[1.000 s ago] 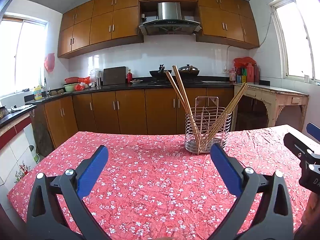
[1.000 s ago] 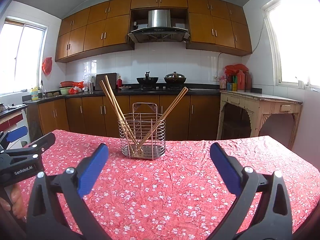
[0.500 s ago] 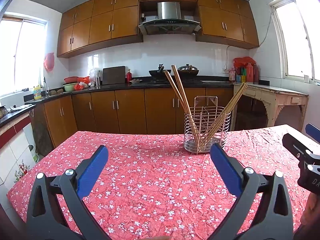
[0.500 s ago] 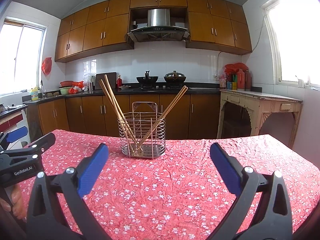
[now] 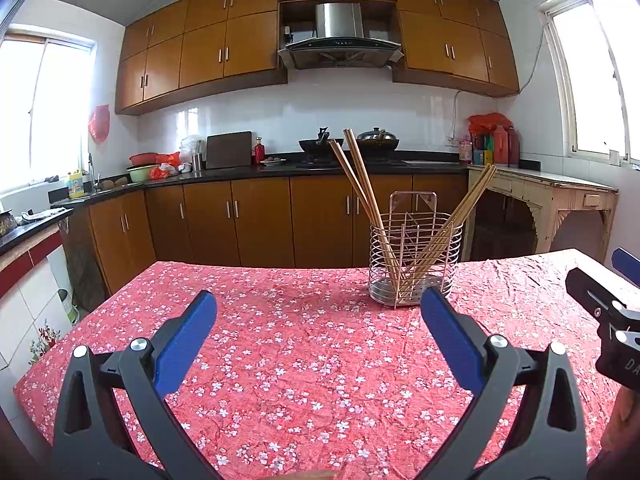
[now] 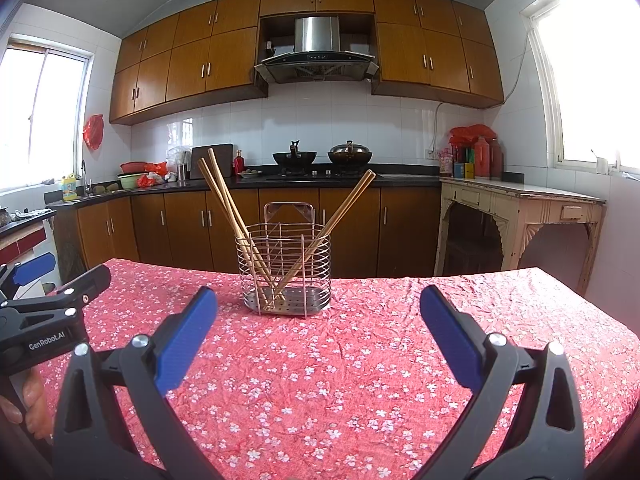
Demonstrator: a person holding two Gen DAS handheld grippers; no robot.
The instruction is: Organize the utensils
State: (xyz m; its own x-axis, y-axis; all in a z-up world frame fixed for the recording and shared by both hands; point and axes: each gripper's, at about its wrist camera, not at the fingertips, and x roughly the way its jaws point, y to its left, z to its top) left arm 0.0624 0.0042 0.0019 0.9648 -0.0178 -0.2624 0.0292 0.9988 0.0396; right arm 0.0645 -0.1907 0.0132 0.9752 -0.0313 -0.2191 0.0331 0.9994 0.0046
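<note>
Chopsticks (image 6: 224, 200), likely light, stiff and slippery, leaned in the wire holder (image 6: 286, 268) near the worktop's (image 6: 360, 380) far edge, best pinched near their tops, while both the left gripper (image 5: 318, 336) and right gripper (image 6: 318, 336) gaped wide, empty.

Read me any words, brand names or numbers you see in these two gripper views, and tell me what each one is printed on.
"GenRobot.AI": white print on the black body of the left gripper, seen in the right wrist view.
"DA": start of a cut-off white print on the right gripper, at the left wrist view's edge.
Yellow bottle by the sink: label too small to read.
Bottles and boxes on the cream side table: labels blurred.
</note>
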